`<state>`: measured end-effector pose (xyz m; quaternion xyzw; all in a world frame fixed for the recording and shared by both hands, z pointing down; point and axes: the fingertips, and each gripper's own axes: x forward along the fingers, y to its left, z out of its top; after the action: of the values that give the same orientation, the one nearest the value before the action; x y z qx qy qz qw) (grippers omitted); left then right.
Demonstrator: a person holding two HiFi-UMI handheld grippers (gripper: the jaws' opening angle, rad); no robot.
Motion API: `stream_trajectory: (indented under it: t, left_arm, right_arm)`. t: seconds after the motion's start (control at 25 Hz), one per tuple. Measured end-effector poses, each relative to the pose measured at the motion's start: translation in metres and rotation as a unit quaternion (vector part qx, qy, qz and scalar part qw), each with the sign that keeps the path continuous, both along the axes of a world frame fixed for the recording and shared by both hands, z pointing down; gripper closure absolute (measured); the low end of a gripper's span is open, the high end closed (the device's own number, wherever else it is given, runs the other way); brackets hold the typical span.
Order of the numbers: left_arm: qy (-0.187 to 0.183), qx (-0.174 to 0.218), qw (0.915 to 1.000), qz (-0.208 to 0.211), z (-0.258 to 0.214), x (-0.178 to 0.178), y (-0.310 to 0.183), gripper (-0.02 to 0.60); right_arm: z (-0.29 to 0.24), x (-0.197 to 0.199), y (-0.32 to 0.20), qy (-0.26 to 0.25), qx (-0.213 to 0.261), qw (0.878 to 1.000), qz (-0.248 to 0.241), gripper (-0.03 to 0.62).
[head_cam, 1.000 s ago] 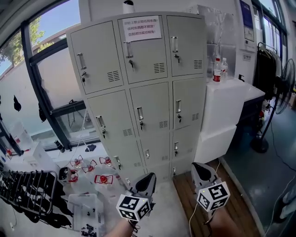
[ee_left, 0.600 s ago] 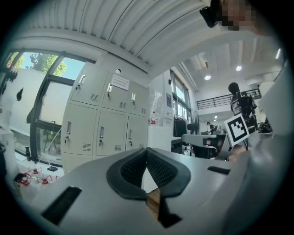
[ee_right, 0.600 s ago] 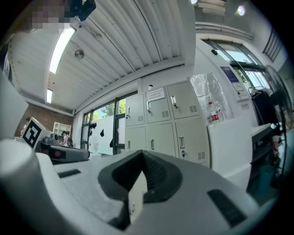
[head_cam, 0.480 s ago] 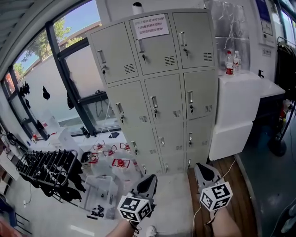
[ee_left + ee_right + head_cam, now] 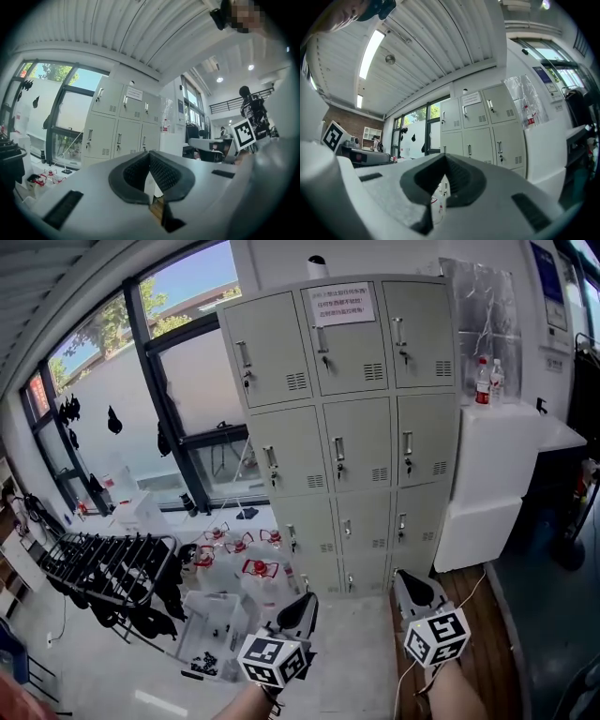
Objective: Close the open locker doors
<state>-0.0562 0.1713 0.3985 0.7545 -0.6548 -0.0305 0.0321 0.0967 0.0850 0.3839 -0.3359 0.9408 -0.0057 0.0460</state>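
Note:
The grey locker cabinet (image 5: 356, 427) stands against the wall, three columns wide, and every door I can see lies flush and shut. A paper notice (image 5: 340, 304) is taped to its top middle door. My left gripper (image 5: 307, 599) is low in the head view, shut and empty, well short of the lockers. My right gripper (image 5: 403, 577) is beside it, also shut with nothing in it. In the left gripper view the left gripper (image 5: 150, 155) points at the lockers (image 5: 123, 123). The right gripper (image 5: 444, 158) points at the lockers (image 5: 480, 125) too.
A white cabinet (image 5: 497, 474) with two bottles (image 5: 487, 381) stands right of the lockers. On the floor to the left are red-capped water jugs (image 5: 253, 568), a clear plastic bin (image 5: 211, 634) and a black drying rack (image 5: 103, 568). Large windows (image 5: 187, 381) fill the left wall.
The view has drawn back from the lockers, which now look smaller and sit further right. More of the floor and window at the left shows. Both grippers stay shut.

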Motion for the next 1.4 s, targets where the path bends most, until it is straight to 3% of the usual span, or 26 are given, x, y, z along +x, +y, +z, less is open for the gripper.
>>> stream_trajectory:
  t: [0.24,0.76,1.4]
  left_arm:
    - [-0.007,0.005,0.9996,0.028,-0.009,-0.021,0.008,0.578]
    - [0.008,0.001,0.9957,0.093,-0.003,-0.017,0.004,0.578]
    - [0.010,0.001,0.9953,0.096,-0.002,0.010,0.007,0.578]
  right_arm:
    - [-0.004,-0.019,0.019,-0.003,0.002,1.000,0.022,0.594]
    - [0.007,-0.002,0.038,0.005,-0.012,0.996,0.090,0.593]
    - [0.013,0.020,0.045,-0.004,-0.012,0.996,0.090,0.593]
